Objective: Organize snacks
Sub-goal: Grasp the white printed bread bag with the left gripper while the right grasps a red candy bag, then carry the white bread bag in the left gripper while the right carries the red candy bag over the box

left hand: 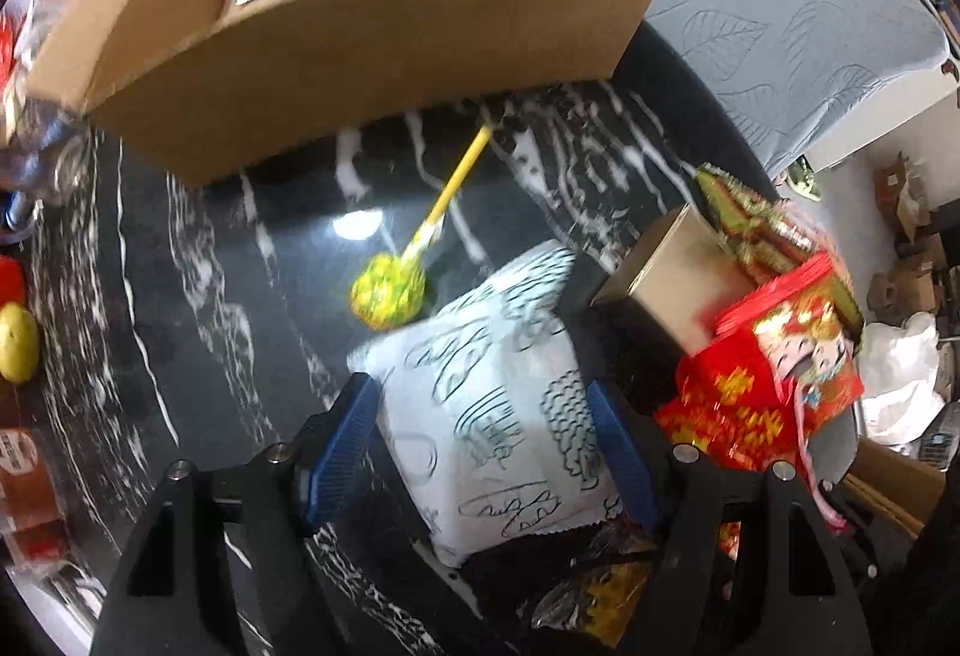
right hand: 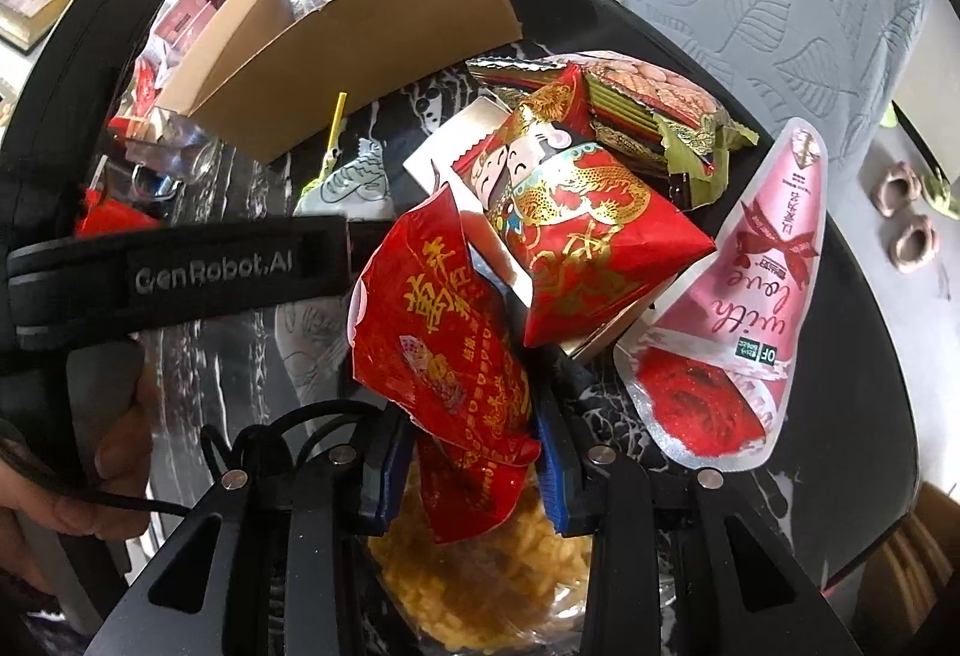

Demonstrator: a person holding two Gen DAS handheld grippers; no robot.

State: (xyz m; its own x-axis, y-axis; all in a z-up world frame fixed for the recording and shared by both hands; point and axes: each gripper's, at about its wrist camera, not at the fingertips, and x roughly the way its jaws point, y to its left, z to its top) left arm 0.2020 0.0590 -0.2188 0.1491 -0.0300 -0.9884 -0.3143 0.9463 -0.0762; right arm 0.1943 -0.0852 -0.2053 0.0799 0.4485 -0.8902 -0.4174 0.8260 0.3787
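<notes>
One white snack packet (left hand: 486, 404) flat on the black counter (left hand: 198, 296), long side pointing toward the cardboard box (left hand: 360, 56), between the wide left hand-held gripper (left hand: 480, 452). Right hand-held gripper (right hand: 468, 470) pinching one red packet (right hand: 444, 356).

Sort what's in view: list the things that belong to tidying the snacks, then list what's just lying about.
Job:
open brown cardboard box
white puffy packet with black line drawings
yellow-green wrapped lollipop
red foil packet with gold characters
pink "with love" pouch

Lying about:
grey leaf-patterned cushion
pink slippers on the floor
</notes>
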